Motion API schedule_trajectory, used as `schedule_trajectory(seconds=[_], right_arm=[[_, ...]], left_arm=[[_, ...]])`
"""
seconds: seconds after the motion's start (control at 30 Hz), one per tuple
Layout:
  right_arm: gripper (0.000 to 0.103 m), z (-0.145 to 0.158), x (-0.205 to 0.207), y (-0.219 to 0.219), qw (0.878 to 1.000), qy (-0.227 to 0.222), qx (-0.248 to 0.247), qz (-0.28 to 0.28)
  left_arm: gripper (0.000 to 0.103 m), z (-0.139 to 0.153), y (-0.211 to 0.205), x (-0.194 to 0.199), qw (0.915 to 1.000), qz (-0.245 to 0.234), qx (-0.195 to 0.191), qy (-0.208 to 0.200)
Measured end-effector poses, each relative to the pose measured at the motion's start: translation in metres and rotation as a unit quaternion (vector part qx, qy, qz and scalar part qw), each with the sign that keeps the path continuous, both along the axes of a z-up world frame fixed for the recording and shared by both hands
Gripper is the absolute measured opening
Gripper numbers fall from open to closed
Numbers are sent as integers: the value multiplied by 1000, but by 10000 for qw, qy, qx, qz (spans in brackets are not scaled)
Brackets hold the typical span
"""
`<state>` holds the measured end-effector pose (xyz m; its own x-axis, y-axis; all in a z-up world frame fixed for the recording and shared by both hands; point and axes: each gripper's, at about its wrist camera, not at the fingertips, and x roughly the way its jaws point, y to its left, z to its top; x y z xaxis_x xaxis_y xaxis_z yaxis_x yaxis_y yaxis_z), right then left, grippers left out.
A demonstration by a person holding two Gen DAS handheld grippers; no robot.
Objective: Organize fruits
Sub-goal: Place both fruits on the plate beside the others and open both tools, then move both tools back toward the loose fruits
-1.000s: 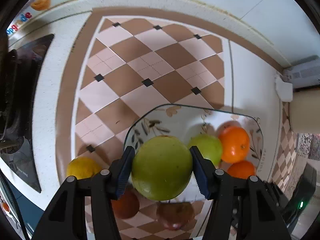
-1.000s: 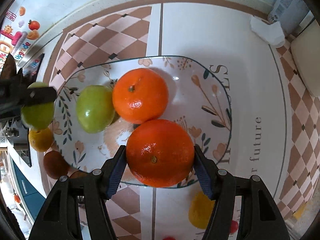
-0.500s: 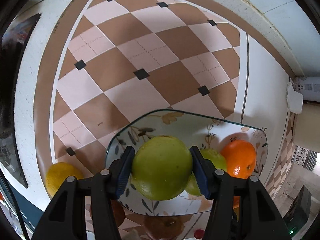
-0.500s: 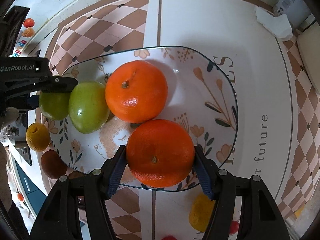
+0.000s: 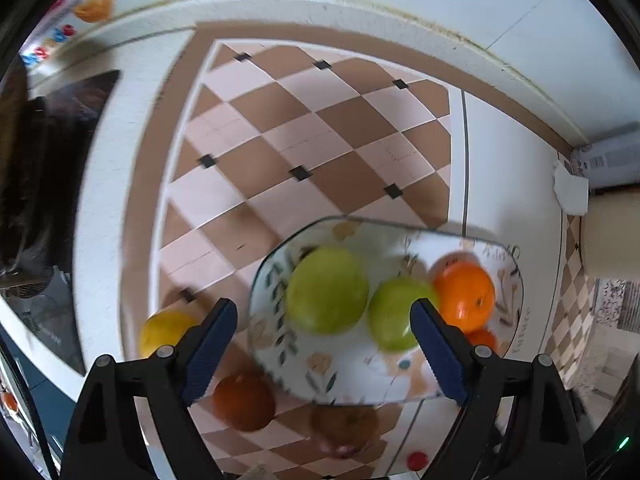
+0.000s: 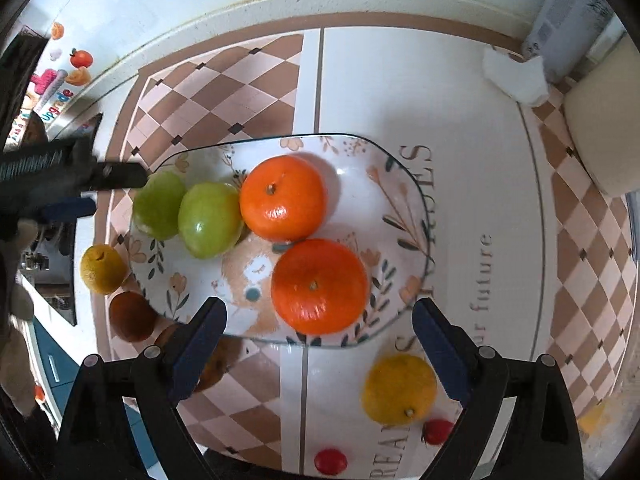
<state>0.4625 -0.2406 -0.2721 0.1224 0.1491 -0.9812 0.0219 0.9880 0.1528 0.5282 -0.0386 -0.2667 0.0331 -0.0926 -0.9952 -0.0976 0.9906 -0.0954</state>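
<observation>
Left tool (image 5: pixel 324 344): jaws opening, already spread wide, nothing pinched. The larger green fruit (image 5: pixel 327 290) lies between and below the pads, on the plate (image 5: pixel 360 380), apart from both pads. A second green fruit (image 5: pixel 398 314) sits just beside it, touching or nearly so, with an orange (image 5: pixel 464 296) next along.

Right tool (image 6: pixel 320 336): jaws opening, also spread wide, gripping nothing. The near orange (image 6: pixel 319 285) rests on the plate between the pads, clear of both. The far orange (image 6: pixel 283 198) sits behind it, the two close together or touching.

Plate is floral, on the tabletop (image 6: pixel 460 120). Off the plate: yellow fruit (image 6: pixel 103 269) and brown fruit (image 6: pixel 132 316) at its left edge; another yellow fruit (image 6: pixel 399 389) and two small red fruits (image 6: pixel 330 461) at the near side.

Left-wrist view is motion-blurred.
</observation>
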Motion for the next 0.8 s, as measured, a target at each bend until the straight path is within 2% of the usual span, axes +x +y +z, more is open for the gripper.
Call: schedule_trajectory(seconds=[0.2, 0.43, 0.8], right_arm=[[96, 22, -32, -11, 9997, -178, -139, -93], [96, 54, -70, -17, 9987, -442, -177, -184], [96, 114, -114, -16, 9951, -952, -51, -267]], left_arm=[[88, 22, 0, -40, 9984, -178, 413, -355], [88, 63, 4, -93, 9950, -221, 515, -825], [88, 118, -7, -146, 9859, -582, 698, -1408]])
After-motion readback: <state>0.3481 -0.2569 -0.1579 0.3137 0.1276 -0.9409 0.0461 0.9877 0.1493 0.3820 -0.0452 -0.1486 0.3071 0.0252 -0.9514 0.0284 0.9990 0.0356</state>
